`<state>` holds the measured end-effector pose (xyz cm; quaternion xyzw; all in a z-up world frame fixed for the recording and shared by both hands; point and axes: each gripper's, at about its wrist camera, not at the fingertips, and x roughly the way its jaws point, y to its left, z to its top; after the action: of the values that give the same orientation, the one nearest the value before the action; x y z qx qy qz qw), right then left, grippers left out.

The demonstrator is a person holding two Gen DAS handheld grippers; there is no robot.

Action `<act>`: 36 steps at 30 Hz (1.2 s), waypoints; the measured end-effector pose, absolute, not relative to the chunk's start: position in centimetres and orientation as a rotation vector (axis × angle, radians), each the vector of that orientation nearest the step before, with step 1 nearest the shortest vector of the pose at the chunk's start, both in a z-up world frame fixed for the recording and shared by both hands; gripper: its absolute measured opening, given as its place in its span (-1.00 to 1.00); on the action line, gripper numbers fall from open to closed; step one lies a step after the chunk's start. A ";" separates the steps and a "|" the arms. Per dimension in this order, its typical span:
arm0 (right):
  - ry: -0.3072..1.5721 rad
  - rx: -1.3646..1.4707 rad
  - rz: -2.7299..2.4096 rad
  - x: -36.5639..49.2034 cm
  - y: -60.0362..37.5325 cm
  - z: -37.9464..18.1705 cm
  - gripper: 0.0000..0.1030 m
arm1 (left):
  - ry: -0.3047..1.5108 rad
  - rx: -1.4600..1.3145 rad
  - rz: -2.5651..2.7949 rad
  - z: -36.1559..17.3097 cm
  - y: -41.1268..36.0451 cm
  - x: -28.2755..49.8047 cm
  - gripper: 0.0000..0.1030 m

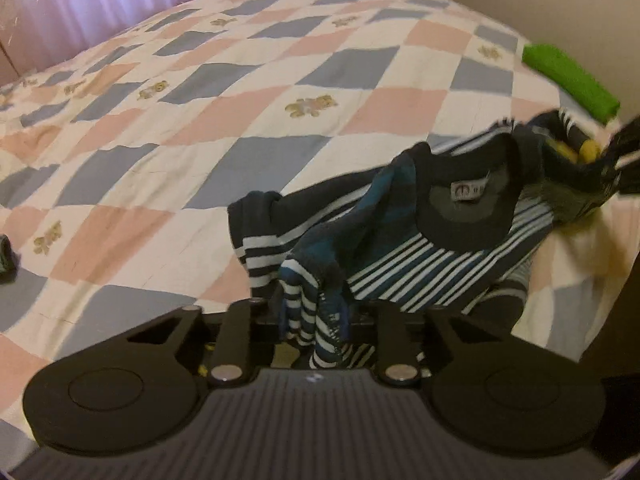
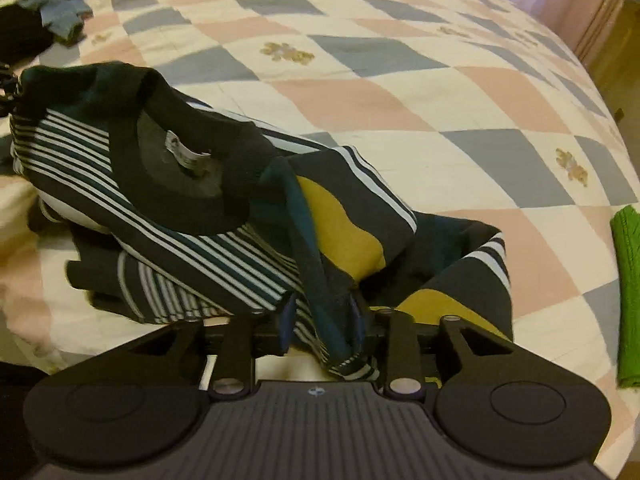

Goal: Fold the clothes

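Striped shirt point(image 1: 400, 264) hanging stretched between both grippers, lower centre to right of left view, its lower folds touching checked bedspread point(image 1: 280, 92).

Bedspread lying open across upper and left frame.

Green cloth point(image 1: 568, 80) lying near bed's upper right edge by wall. Dark clothes pile point(image 2: 36, 24) sitting upper left of right view.

Left gripper point(image 1: 314, 320) pinching bunched striped shoulder fabric, pointing forward and low over bed.

Right gripper point(image 2: 326, 328) clamping other shoulder fabric, collar label point(image 2: 186, 156) showing above left.
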<state>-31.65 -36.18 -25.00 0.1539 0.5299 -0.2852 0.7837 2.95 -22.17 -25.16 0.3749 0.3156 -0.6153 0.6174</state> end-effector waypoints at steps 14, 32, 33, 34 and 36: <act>0.602 -0.134 -0.963 -29.2 -32.4 -7.9 -0.83 | 0.123 0.570 -1.199 -6.3 -20.0 6.5 -0.66; 1.094 0.154 -0.722 -28.7 -25.1 -25.9 -0.63 | 0.505 0.876 -1.285 -24.2 -11.9 4.0 -0.68; 1.095 0.119 -0.722 -28.6 -24.6 -26.5 -0.42 | 0.503 0.877 -1.285 -24.4 -12.1 4.6 -0.68; 1.087 0.081 -0.720 -28.5 -24.1 -26.9 -0.19 | 0.500 0.878 -1.285 -24.6 -12.2 5.1 -0.68; 1.074 0.014 -0.685 -28.1 -23.4 -27.6 -0.14 | 0.495 0.879 -1.289 -24.8 -12.6 5.4 -0.68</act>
<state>-28.11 -23.38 -27.65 0.0068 0.5014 -0.3200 0.8039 5.45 -12.58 -24.78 0.3922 0.2207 -0.5751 0.6832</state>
